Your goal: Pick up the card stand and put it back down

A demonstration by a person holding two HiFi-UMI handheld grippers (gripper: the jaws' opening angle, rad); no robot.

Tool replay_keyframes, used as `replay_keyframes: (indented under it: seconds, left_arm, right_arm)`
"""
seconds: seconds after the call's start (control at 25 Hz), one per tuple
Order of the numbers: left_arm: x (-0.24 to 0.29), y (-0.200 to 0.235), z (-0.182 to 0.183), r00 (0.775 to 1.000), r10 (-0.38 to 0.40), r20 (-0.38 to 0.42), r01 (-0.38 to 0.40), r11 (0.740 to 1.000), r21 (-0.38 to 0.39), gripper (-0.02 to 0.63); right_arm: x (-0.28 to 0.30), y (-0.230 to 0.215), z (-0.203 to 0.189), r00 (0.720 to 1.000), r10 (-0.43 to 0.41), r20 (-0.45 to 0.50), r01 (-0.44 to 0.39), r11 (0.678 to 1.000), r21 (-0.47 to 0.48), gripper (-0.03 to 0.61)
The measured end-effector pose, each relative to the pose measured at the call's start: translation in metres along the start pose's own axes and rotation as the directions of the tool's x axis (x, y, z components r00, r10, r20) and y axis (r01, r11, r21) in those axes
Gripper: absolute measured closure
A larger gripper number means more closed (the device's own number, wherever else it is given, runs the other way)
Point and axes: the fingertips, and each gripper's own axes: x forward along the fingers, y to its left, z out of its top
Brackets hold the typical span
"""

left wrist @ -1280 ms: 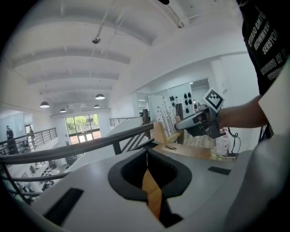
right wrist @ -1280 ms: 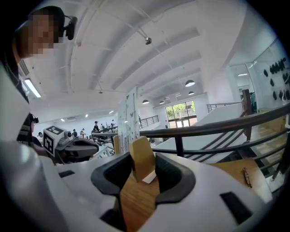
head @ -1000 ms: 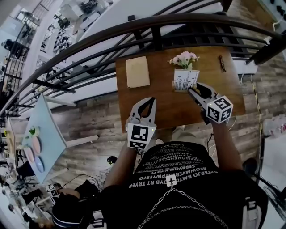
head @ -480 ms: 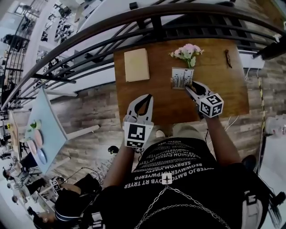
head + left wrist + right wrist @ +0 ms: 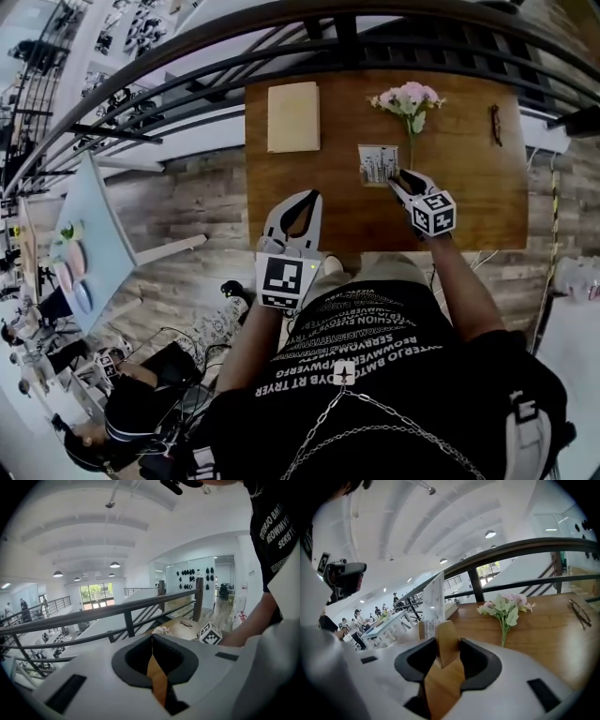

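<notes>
Right gripper (image 5: 399, 178) clamped on wooden base of card stand (image 5: 378, 164), card upright, low at surface (image 5: 469, 187) beside flowers (image 5: 408, 97), apparently for set-down. Left gripper (image 5: 315, 197) closed, empty, parked clear.

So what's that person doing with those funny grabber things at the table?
A person stands at a wooden table with a grabber in each hand. The right gripper is pinching the card stand by its wooden base, low at the table; I can't tell whether it touches down yet. The left gripper is shut and empty, at the table's near edge. Pink flowers and a tan book lie untouched farther back.
</notes>
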Motion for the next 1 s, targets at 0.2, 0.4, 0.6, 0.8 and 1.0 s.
replay_keyframes:
  seconds: [0.2,0.4,0.6,0.8,1.0]
  left_arm:
    - [-0.006,-0.001,-0.016,0.998,0.036,-0.043,-0.036,0.999,-0.005,0.584]
    - [-0.018,0.007,-0.021,0.996,0.063,-0.062,-0.066,0.997,-0.050,0.584]
    - [-0.025,0.013,-0.021,0.995,0.086,-0.059,-0.089,0.995,-0.050,0.584]
    - [-0.031,0.012,-0.028,0.994,0.084,-0.063,-0.087,0.995,-0.047,0.584]
    - [-0.040,0.011,-0.030,0.996,0.077,-0.048,-0.079,0.996,-0.039,0.584]
  right_arm:
    - [0.021,-0.006,-0.029,0.999,0.015,-0.049,-0.015,1.000,-0.016,0.410]
    - [0.033,-0.013,-0.047,0.996,0.009,-0.087,-0.011,1.000,-0.022,0.410]
    - [0.040,-0.018,-0.059,0.994,0.022,-0.103,-0.024,0.999,-0.021,0.410]
    - [0.046,-0.015,-0.076,0.983,-0.021,-0.185,-0.008,0.988,-0.155,0.417]
    - [0.045,-0.016,-0.084,0.971,-0.096,-0.218,0.043,0.971,-0.235,0.414]
